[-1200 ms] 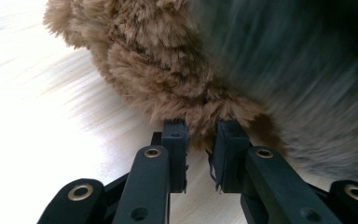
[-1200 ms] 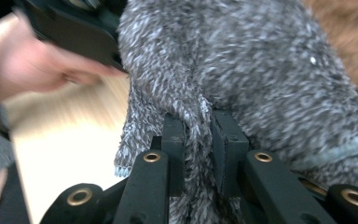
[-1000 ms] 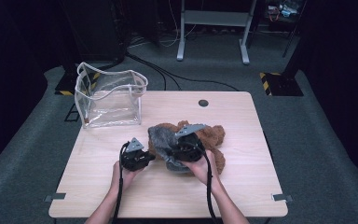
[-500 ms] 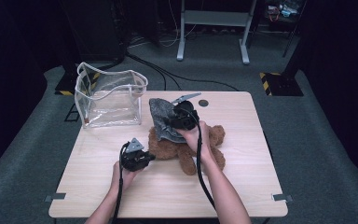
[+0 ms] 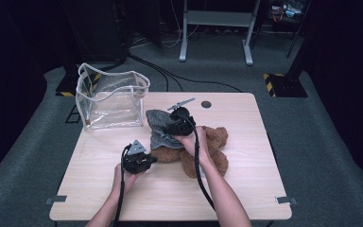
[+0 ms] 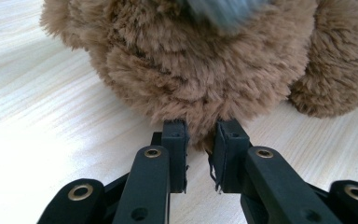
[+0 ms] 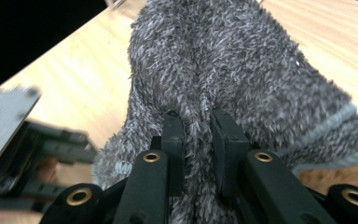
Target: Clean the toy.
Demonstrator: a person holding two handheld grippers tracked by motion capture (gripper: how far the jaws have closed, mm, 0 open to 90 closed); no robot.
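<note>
A brown teddy bear (image 5: 210,146) lies on the wooden table (image 5: 246,189), right of centre. My left gripper (image 5: 153,158) sits low at the bear's left side. In the left gripper view it (image 6: 200,135) is shut on a tuft of the bear's brown fur (image 6: 191,60). A grey fuzzy cloth (image 5: 160,127) hangs partly over the bear's upper left. My right gripper (image 5: 171,125) is lifted above the bear, and in the right gripper view it (image 7: 198,123) is shut on a fold of this grey cloth (image 7: 233,60).
A clear plastic bag (image 5: 111,99) with white trim stands open at the table's back left. A small dark round hole (image 5: 206,104) sits near the back edge. The left gripper (image 7: 23,140) appears blurred at the lower left of the right gripper view.
My right gripper has moved away from the person toward the back of the table, drawing the grey cloth up and off the bear. The left gripper has stayed put on the fur.
</note>
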